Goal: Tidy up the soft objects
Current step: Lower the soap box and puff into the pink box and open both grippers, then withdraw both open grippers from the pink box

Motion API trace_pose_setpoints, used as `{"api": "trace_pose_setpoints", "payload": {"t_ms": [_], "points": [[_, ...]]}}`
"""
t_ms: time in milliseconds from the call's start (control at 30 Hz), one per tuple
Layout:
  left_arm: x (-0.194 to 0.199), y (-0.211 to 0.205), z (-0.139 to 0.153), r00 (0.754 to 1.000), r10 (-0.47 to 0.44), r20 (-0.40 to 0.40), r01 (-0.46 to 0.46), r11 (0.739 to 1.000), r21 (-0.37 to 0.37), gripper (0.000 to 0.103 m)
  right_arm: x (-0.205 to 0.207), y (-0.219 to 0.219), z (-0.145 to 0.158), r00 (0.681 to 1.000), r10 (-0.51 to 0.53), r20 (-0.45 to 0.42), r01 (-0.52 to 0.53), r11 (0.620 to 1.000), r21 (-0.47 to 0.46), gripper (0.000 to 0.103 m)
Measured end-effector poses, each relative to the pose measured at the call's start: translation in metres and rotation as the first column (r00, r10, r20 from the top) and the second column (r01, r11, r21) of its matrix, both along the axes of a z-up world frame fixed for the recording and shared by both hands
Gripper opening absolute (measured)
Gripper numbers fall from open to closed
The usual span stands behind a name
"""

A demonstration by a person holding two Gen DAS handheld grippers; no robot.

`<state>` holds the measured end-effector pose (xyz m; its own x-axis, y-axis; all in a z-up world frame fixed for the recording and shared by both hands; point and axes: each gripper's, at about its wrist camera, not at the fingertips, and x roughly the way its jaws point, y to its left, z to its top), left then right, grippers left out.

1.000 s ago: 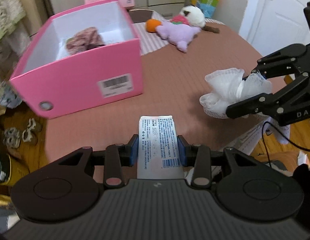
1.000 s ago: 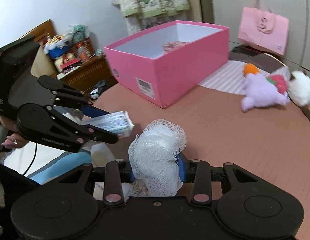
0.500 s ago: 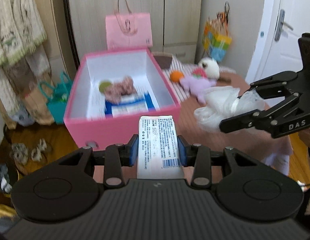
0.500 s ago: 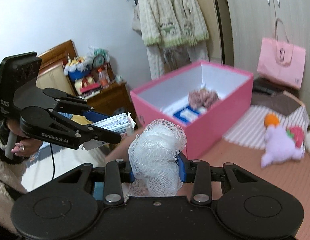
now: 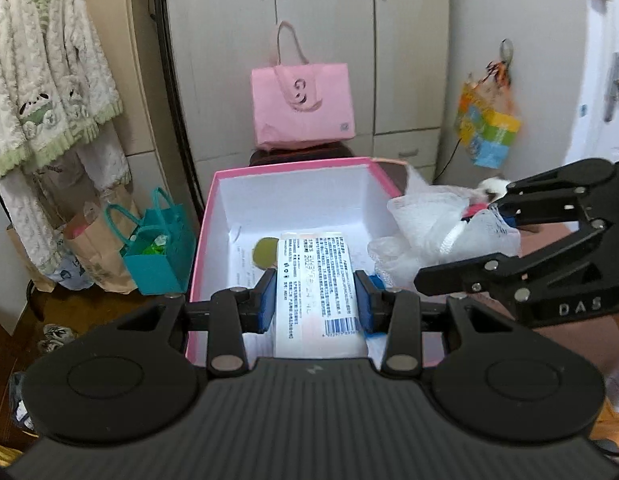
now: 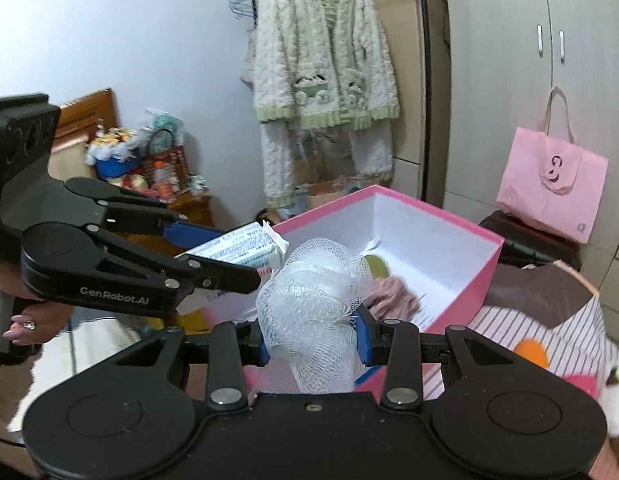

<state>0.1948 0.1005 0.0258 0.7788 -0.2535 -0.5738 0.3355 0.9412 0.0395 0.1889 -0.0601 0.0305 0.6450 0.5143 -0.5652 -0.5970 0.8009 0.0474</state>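
White mesh bath pouf (image 6: 313,312), feather-light and springy, sits squeezed mid-frame in my right tongs (image 6: 313,346). My left tongs (image 5: 316,300) pinch a soft tissue pack (image 5: 315,280) by its sides, centre frame, over the pink box (image 5: 293,168); light pressure should do.

Setting: home bedroom | Evidence: fleece pyjama set (image 6: 325,80) on a hanger against the wall | tall grey wardrobe (image 5: 321,40) with handled doors and drawers | pink tote bag (image 5: 303,106) propped before it | wooden dresser (image 6: 109,152) piled with toys and bottles | slippers (image 5: 55,334) on wood floor
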Motion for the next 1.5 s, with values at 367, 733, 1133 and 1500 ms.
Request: {"api": "trace_pose_setpoints", "payload": {"t_ms": [367, 733, 1133, 1500], "points": [[0.106, 0.009, -0.017, 0.986, 0.07, -0.154, -0.072, 0.997, -0.006, 0.038, 0.092, 0.019, -0.022, 0.998, -0.051, 0.029, 0.057, 0.971, -0.233, 0.044], [0.106, 0.01, -0.015, 0.993, 0.078, -0.087, -0.08, 0.997, -0.019, 0.04, 0.113, 0.027, -0.039, 0.997, -0.067, -0.026, 0.058, 0.961, -0.271, 0.062], [0.025, 0.03, 0.015, 0.999, 0.018, -0.028, -0.02, 0.997, -0.079, 0.057, 0.049, -0.038, 0.011, 0.995, -0.095, -0.014, 0.095, 0.995, -0.019, 0.072], [-0.049, 0.021, 0.04, 0.995, -0.095, -0.028, 0.092, 0.99, -0.106, 0.065, -0.033, -0.073, 0.03, 0.995, -0.09, -0.046, 0.09, 0.996, 0.008, 0.077]]}}
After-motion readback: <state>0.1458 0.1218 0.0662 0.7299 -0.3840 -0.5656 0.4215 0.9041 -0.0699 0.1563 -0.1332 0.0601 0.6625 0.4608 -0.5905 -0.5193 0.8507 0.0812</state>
